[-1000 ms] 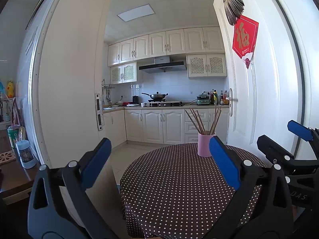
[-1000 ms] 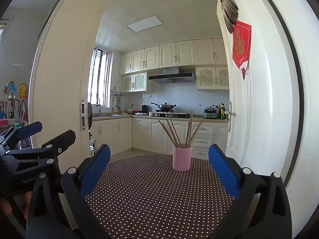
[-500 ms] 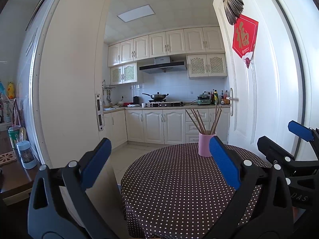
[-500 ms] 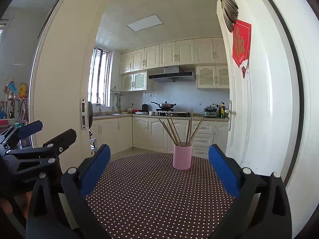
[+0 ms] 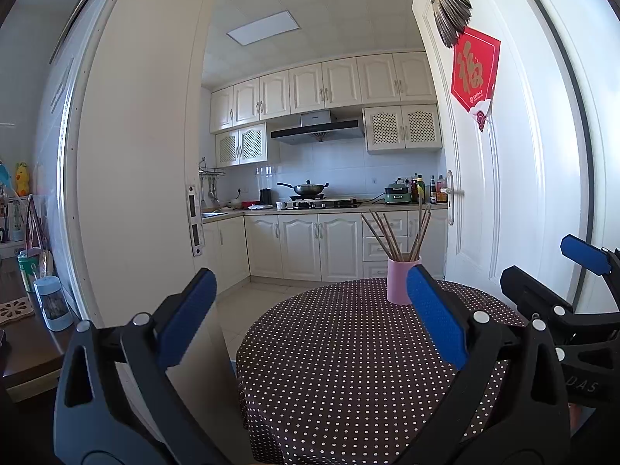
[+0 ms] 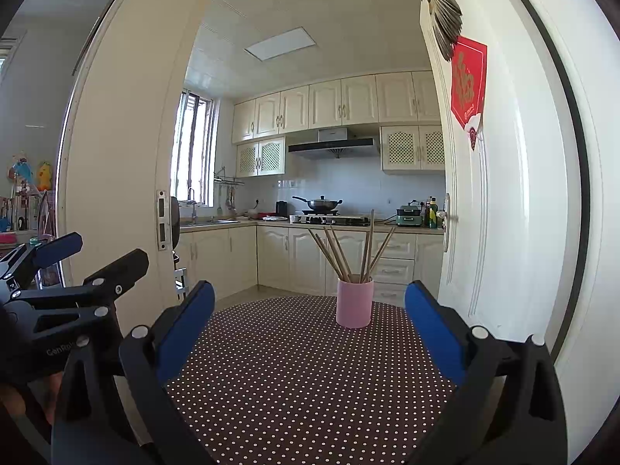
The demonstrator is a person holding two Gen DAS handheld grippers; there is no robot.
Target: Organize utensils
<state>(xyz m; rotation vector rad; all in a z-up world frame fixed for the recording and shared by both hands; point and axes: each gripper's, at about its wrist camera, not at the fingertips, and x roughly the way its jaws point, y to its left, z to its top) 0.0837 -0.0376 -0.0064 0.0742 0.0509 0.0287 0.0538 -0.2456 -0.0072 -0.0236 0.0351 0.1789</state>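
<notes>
Standing upright on the dotted surface (image 6: 294, 372), a pink cup (image 6: 354, 304) holds chopsticks (image 6: 341, 252); left gripper (image 5: 310, 317) and right gripper (image 6: 310, 321) both gape empty.

Lighting, both wrist views: we are seeing bright, even daylight filling the kitchen ahead of the tongs. Source: a window (image 6: 192, 151) far beyond the left gripper (image 6: 58, 267) is blowing out to near white. Ceiling panel (image 5: 263, 27) above is reading flat white. The white door (image 5: 500, 178) to the right is catching soft glare. Fisheye distortion is bowing the door frames and darkening the corners. Focus is holding sharp throughout.
</notes>
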